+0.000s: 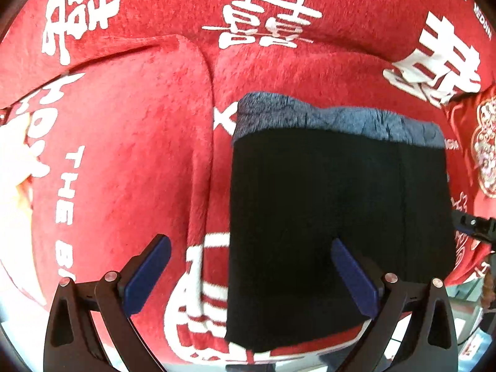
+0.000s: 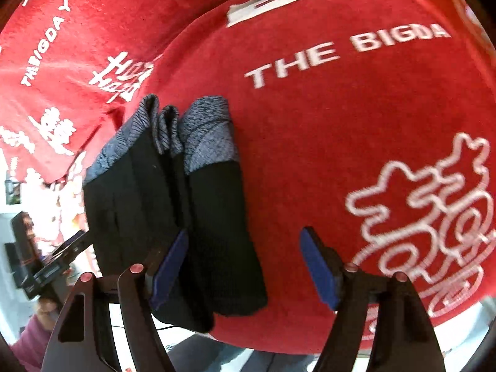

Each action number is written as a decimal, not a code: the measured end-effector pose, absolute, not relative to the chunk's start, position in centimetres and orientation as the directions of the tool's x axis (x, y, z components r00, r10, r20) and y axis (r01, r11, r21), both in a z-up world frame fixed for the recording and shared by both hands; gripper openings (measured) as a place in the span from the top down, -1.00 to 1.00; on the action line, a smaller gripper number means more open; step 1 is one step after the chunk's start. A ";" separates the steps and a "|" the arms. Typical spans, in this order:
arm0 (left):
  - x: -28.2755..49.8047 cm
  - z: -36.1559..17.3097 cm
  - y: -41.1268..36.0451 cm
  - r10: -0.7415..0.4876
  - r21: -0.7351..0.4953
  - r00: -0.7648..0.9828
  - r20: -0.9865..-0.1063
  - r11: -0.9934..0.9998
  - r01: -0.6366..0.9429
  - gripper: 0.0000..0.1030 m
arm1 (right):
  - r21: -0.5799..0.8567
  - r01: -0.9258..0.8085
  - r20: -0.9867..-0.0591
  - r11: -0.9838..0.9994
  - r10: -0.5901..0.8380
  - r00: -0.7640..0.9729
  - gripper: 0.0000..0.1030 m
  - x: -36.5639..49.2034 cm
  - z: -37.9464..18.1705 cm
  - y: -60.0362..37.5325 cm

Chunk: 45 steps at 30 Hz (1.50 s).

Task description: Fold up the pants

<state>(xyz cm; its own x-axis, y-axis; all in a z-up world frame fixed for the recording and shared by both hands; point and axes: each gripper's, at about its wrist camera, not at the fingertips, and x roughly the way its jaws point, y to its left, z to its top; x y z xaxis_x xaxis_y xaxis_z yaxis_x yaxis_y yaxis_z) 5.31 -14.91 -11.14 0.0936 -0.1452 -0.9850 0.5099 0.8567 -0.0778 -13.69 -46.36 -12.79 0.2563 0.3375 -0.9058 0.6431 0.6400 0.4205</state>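
— Though folded into a black block with a grey waistband, where do the pants (image 1: 338, 217) lie?
— Flat on the red blanket (image 1: 130, 142).
— And the left gripper (image 1: 251, 279)?
— Spread wide, gripping nothing.
— The right gripper (image 2: 245, 266)?
— Parted too, clamping nothing.

I count one folded pair of black pants (image 1: 338, 217), one red printed blanket (image 1: 124, 155), and two claws: left claw (image 1: 251, 276), right claw (image 2: 243, 268).

The folded pants (image 1: 338, 223) lie on the printed blanket (image 1: 124, 142), near its front edge; the left claw (image 1: 251, 279) hangs over their left edge; the right claw (image 2: 245, 266) over their right edge, nothing between either's fingers.
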 end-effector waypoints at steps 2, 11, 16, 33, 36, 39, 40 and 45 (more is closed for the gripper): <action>4.7 -10.9 -14.7 -0.116 -0.049 0.101 -0.988 0.861 0.507 -1.00 | 0.394 0.660 -0.918 0.640 0.309 0.248 -0.52 -14.3 -11.9 -46.0; 1.6 -9.0 -14.6 -0.067 0.000 0.106 -0.992 0.846 0.534 -1.00 | 0.261 0.684 -0.965 0.681 0.184 0.186 -0.78 -15.5 -8.1 -43.2; 0.5 -6.8 -14.6 -0.070 0.011 0.131 -0.989 0.843 0.538 -1.00 | 0.215 0.645 -0.976 0.733 0.131 0.176 -1.00 -15.0 -5.4 -40.4; -3.6 3.1 -13.9 -0.097 0.042 0.213 -0.972 0.823 0.566 -1.00 | 0.178 0.628 -0.982 0.758 0.097 0.161 -1.00 -14.8 4.5 -33.7; -4.1 4.1 -13.6 -0.100 0.045 0.218 -0.971 0.817 0.575 -1.00 | 0.167 0.631 -0.984 0.758 0.086 0.156 -1.00 -14.8 5.5 -33.5; -4.5 5.0 -13.3 -0.103 0.048 0.230 -0.968 0.823 0.567 -1.00 | 0.157 0.619 -0.985 0.770 0.078 0.153 -1.00 -14.5 6.3 -33.4; -4.6 5.5 -13.3 -0.101 0.052 0.239 -0.966 0.827 0.560 -1.00 | 0.151 0.610 -0.986 0.778 0.073 0.151 -1.00 -14.3 6.7 -33.4; -4.6 7.2 -13.5 -0.089 0.074 0.282 -0.955 0.853 0.517 -1.00 | 0.137 0.587 -0.987 0.798 0.063 0.145 -1.00 -14.0 8.0 -33.8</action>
